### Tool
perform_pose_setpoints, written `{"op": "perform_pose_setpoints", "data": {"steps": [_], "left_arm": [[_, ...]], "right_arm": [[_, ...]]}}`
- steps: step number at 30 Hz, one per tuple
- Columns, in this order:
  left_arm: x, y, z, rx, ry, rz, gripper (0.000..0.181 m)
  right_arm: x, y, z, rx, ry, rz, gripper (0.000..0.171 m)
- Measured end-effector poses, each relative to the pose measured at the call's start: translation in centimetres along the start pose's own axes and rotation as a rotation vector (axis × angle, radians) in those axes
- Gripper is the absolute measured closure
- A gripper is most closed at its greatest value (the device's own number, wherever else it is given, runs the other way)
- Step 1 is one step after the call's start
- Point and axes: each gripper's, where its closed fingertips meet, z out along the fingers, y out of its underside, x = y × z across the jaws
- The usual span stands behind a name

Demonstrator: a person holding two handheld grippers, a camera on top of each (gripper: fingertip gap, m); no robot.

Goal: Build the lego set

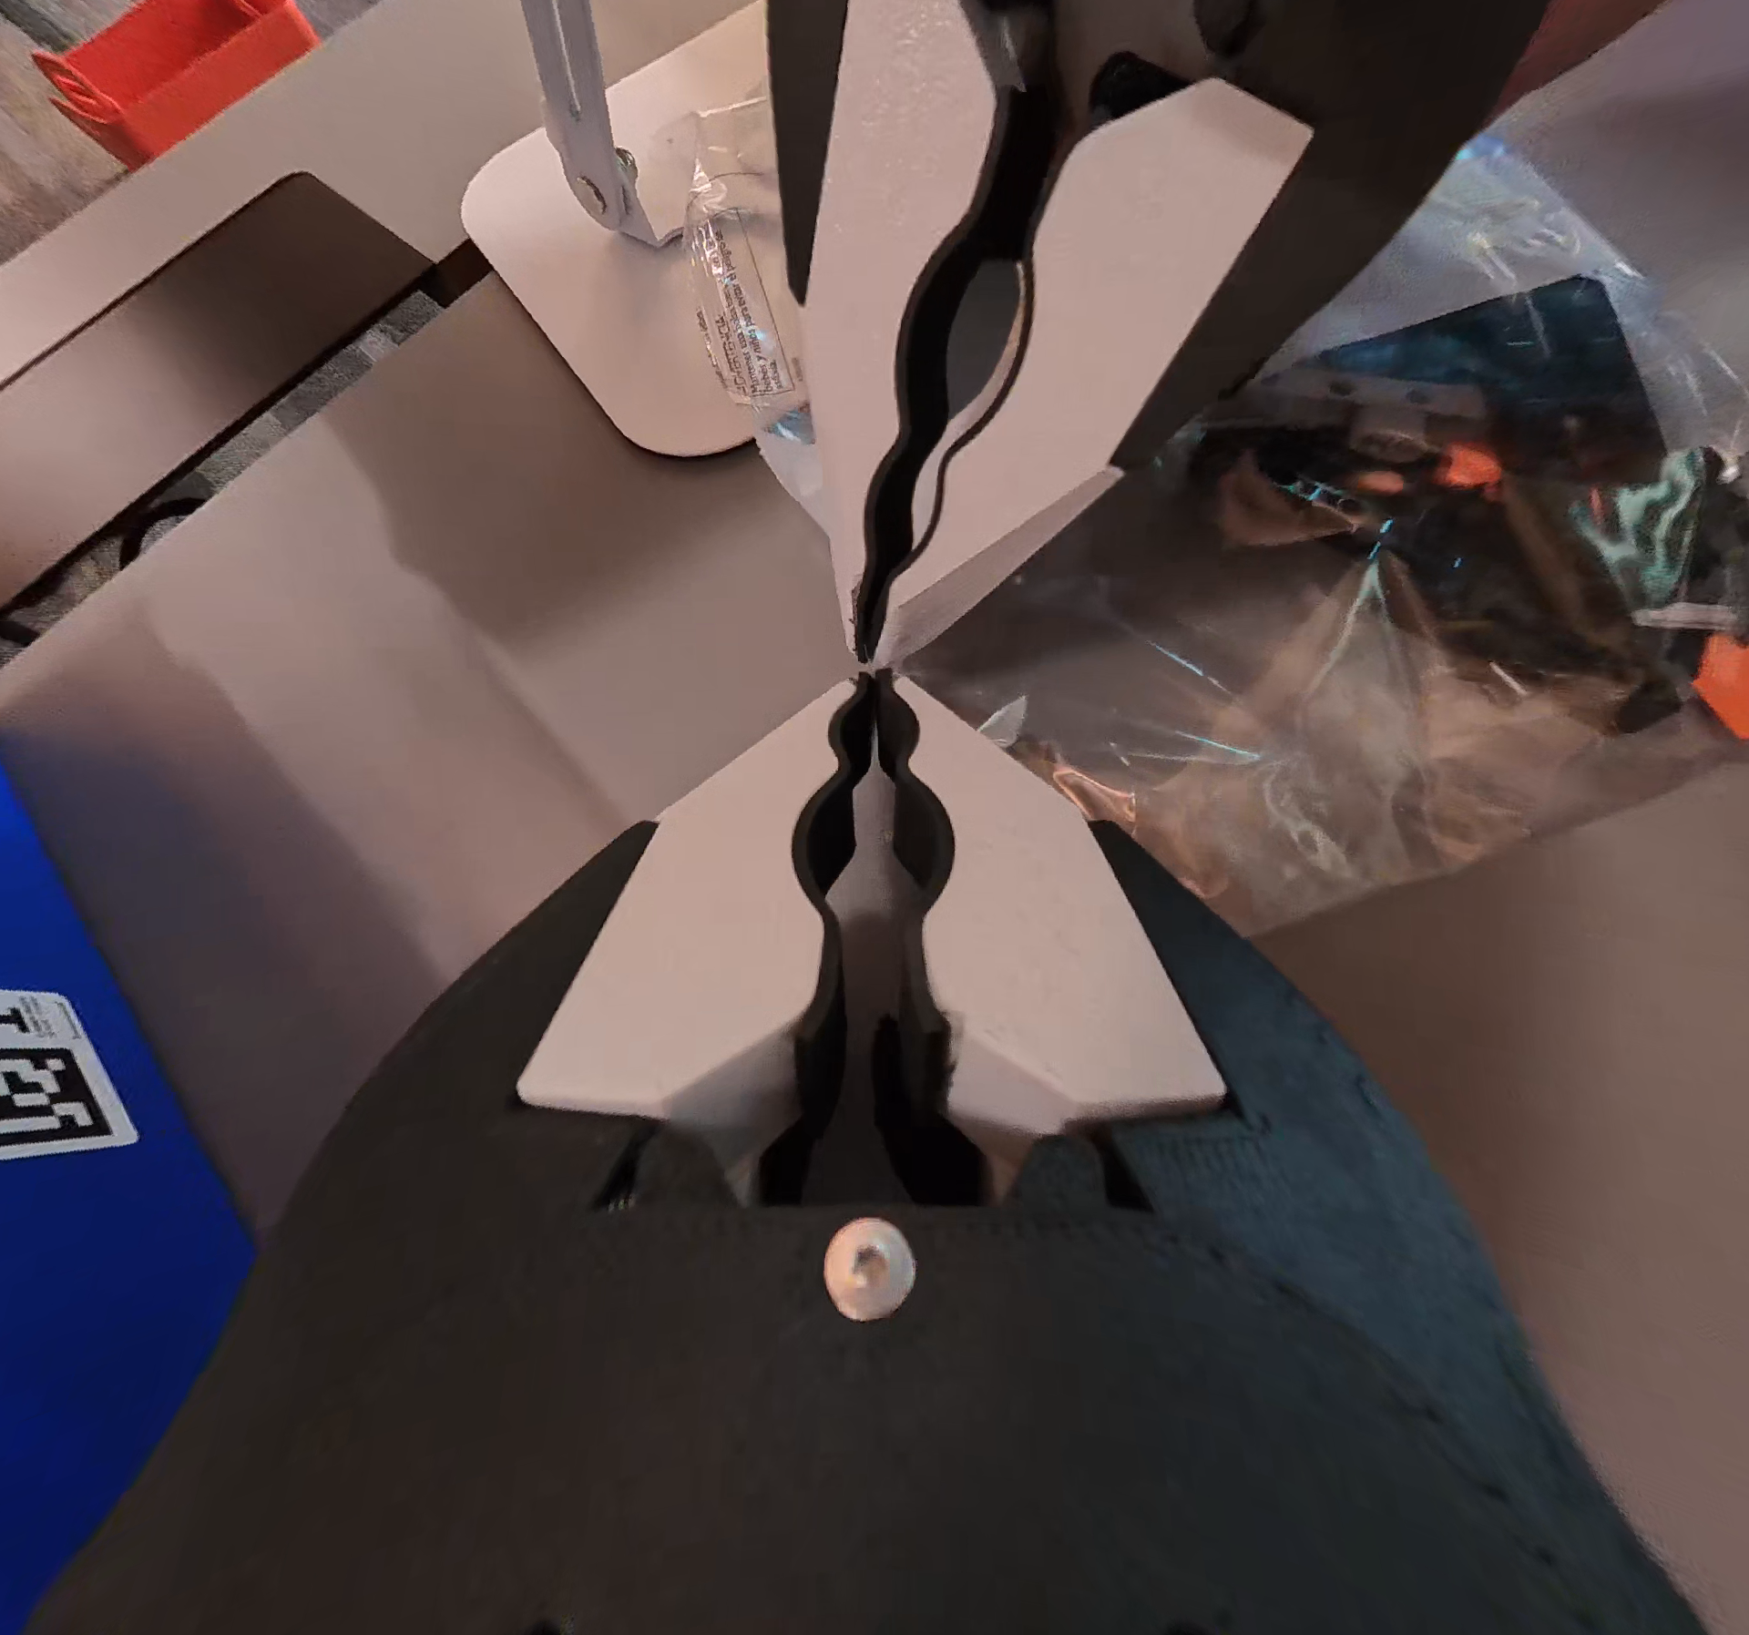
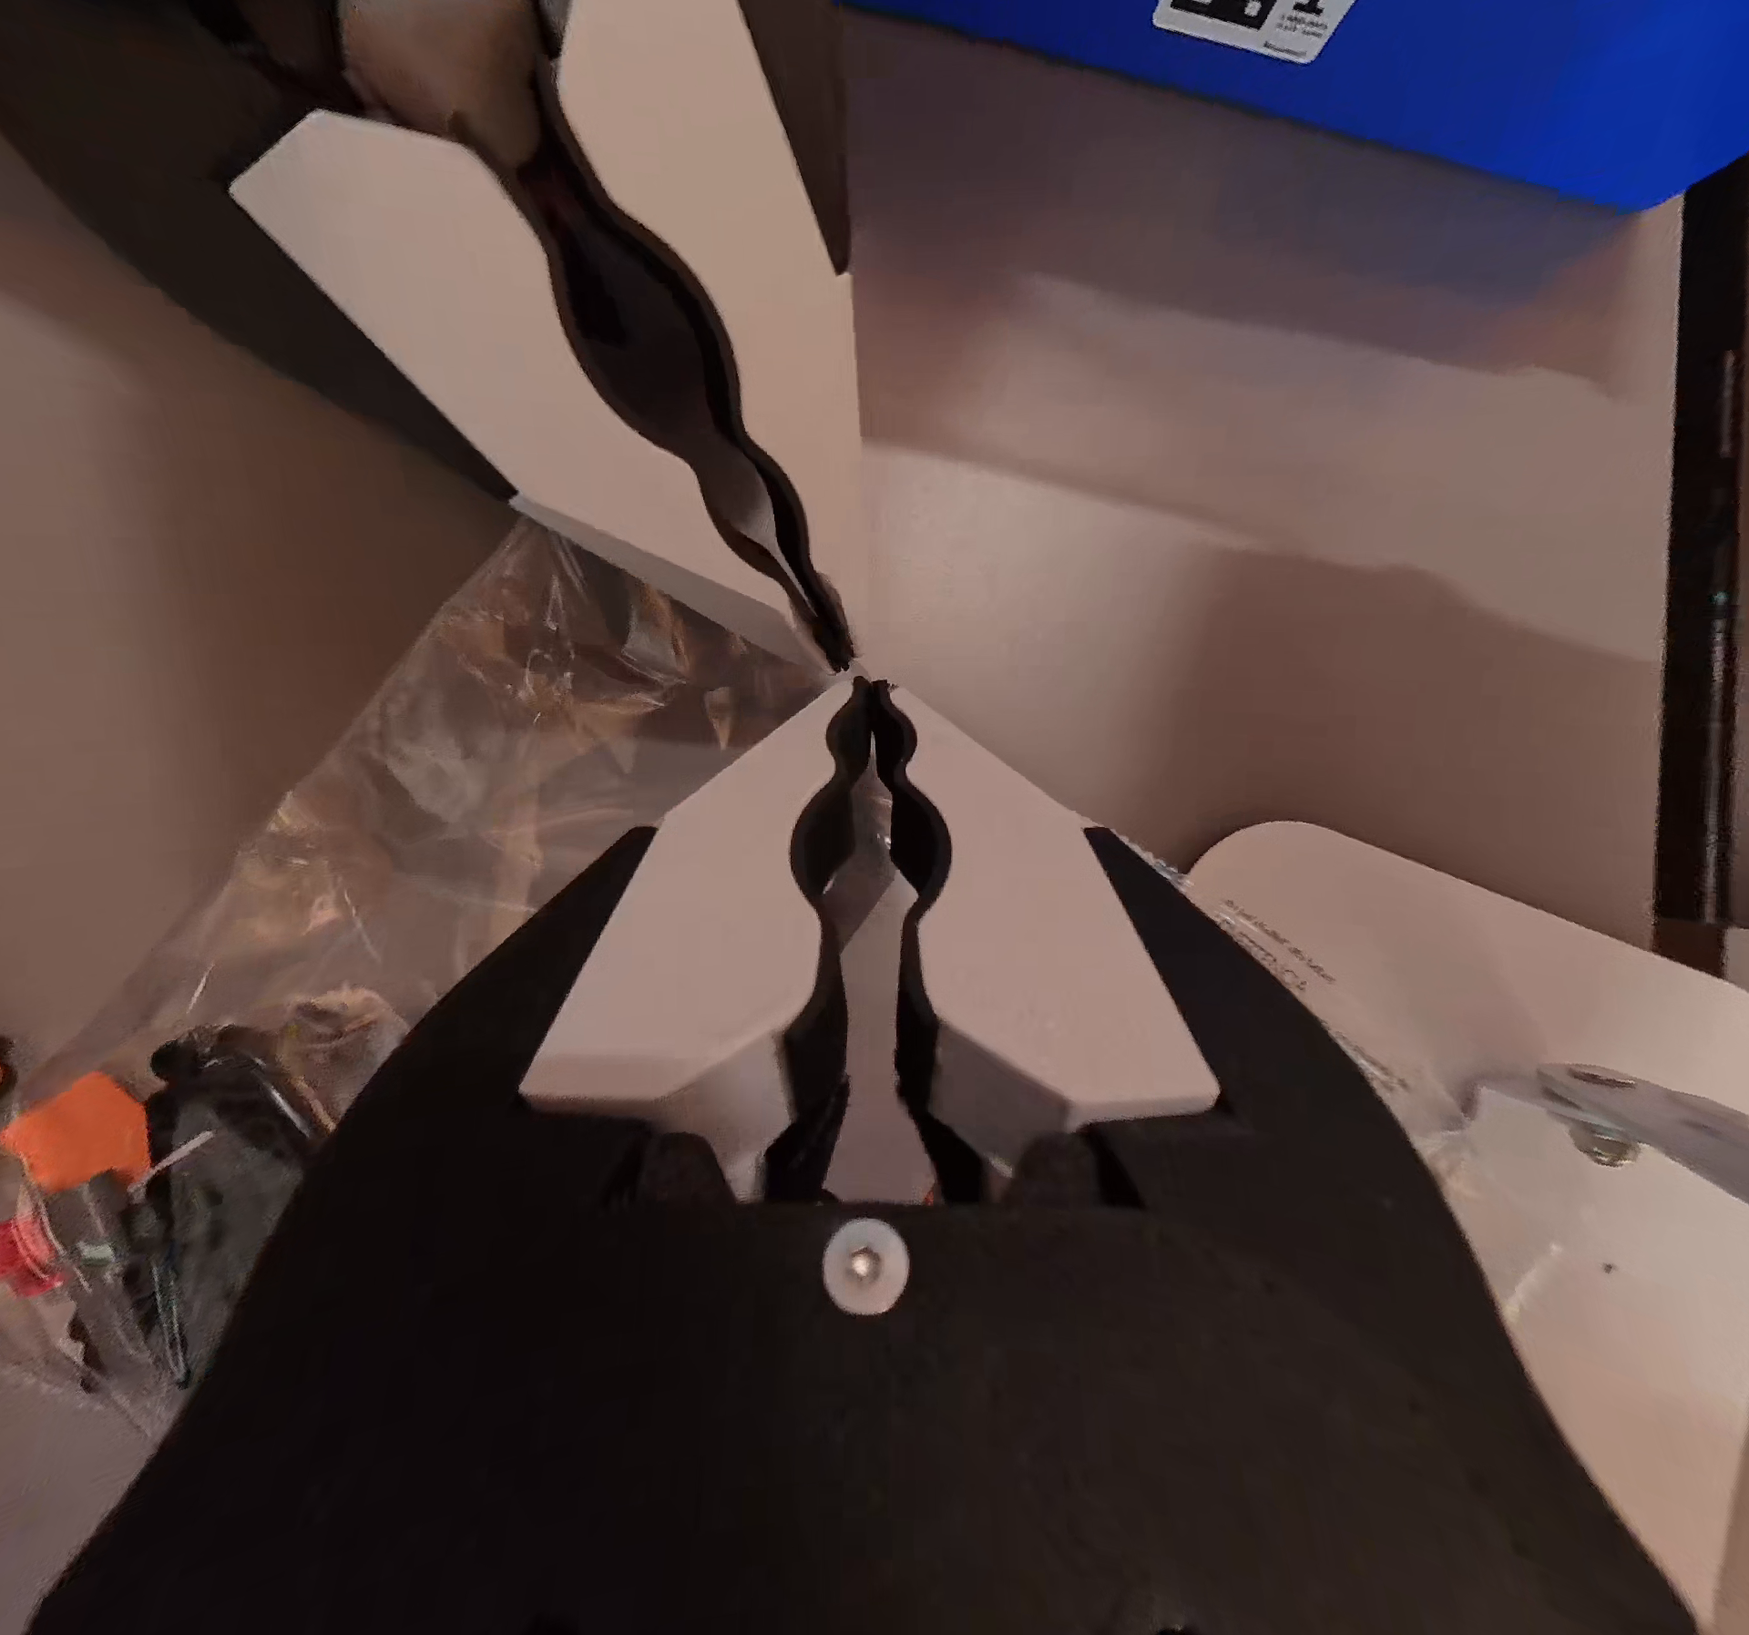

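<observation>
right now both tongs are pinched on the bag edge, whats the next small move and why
Probably pull the left tongs and right tongs gently apart to tear the clear bag. Both look shut tip to tip on its edge, and the lego pieces seem still sealed inside.

Matte black printed body on the left gripper (image 1: pixel 869 676), layer lines visible, one silver screw at centre. Pale wedge-shaped fingers (image 1: pixel 719 955) edged with wavy black rubber. Same build on the right gripper (image 2: pixel 866 686): black shell, pale fingers (image 2: pixel 1041 946), silver screw.
</observation>
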Motion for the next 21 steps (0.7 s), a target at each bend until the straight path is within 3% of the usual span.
{"op": "perform_pose_setpoints", "data": {"steps": [11, 21], "left_arm": [[-0.4, 1.4, 0.6, -0.095, -0.022, 0.052, 0.181], [-1.4, 1.8, 1.1, -0.230, -0.258, 0.371, 0.181]], "right_arm": [[0.2, 0.0, 1.4, 0.019, -0.017, 0.100, 0.171], [1.1, 0.2, 2.1, -0.018, 0.023, 0.234, 0.171]]}}
